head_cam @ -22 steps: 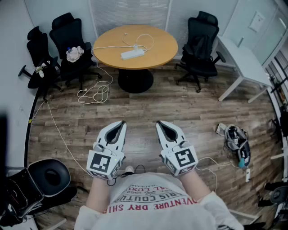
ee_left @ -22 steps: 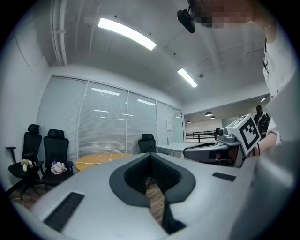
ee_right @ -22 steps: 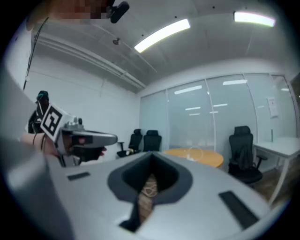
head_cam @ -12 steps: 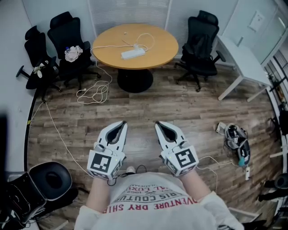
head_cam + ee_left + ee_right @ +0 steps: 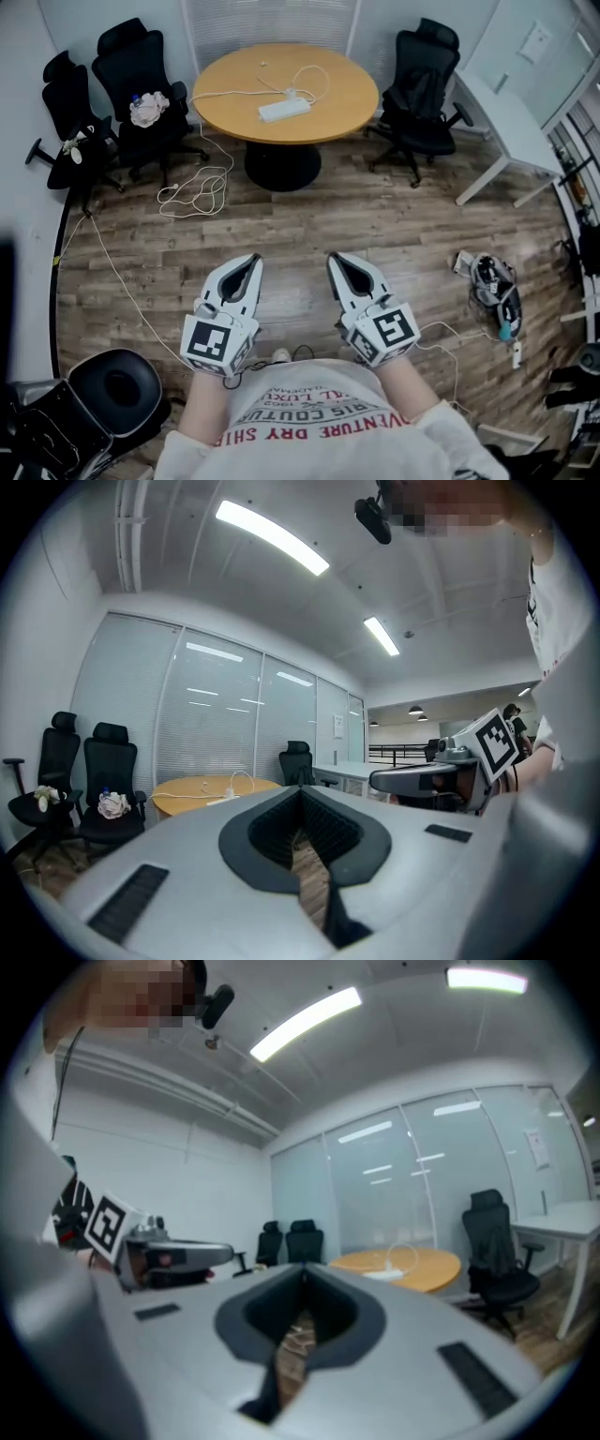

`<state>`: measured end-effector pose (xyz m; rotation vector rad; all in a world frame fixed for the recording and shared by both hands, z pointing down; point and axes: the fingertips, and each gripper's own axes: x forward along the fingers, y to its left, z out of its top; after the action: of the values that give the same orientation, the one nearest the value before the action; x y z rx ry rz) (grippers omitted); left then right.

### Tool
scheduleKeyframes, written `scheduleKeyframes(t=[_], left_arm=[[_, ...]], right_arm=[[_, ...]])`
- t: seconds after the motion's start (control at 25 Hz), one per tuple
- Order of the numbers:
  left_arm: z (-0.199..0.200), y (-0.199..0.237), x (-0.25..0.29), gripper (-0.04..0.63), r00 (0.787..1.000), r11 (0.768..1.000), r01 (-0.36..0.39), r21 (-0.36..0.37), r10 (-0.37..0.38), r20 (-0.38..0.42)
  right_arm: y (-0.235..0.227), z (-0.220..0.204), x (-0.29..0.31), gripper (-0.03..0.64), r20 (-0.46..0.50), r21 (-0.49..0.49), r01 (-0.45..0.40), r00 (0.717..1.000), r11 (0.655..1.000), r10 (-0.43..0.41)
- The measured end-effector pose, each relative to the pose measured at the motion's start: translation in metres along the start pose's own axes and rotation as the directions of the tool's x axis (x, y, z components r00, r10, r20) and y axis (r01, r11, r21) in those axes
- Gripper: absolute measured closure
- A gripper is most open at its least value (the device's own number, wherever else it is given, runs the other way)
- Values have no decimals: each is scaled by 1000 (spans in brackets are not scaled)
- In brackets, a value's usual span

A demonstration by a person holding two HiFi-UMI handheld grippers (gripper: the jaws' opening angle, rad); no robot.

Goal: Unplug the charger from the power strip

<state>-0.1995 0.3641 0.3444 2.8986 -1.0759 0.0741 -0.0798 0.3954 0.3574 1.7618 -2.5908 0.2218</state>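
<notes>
Head view, floor [image 5: 366,225], table [image 5: 230,89] edge, power strip [image 5: 284,110]

Upper centre: what's plugged into the power strip [image 5: 283,109] is too small to tell; lower-left chair [image 5: 112,394] cut off.

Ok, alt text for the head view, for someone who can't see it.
A person holds the shut left gripper and right gripper above a wood floor, well short of the white power strip on a round table.

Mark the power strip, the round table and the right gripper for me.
power strip [image 5: 284,110], head view, middle of its white body.
round table [image 5: 349,99], head view, bare wooden top.
right gripper [image 5: 336,259], head view, its shut jaw tips.
</notes>
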Motion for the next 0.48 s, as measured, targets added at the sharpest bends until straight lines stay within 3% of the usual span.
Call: scheduleKeyframes(t=[0.24, 0.48], left_arm=[[-12, 29, 6, 563, 1000, 999, -23, -39, 23, -18], [-21, 45, 29, 563, 997, 996, -69, -50, 68, -32]], right_arm=[[-4, -13, 23, 588, -36, 18, 13, 999, 1000, -12], [-26, -13, 50, 588, -24, 19, -52, 998, 998, 52]])
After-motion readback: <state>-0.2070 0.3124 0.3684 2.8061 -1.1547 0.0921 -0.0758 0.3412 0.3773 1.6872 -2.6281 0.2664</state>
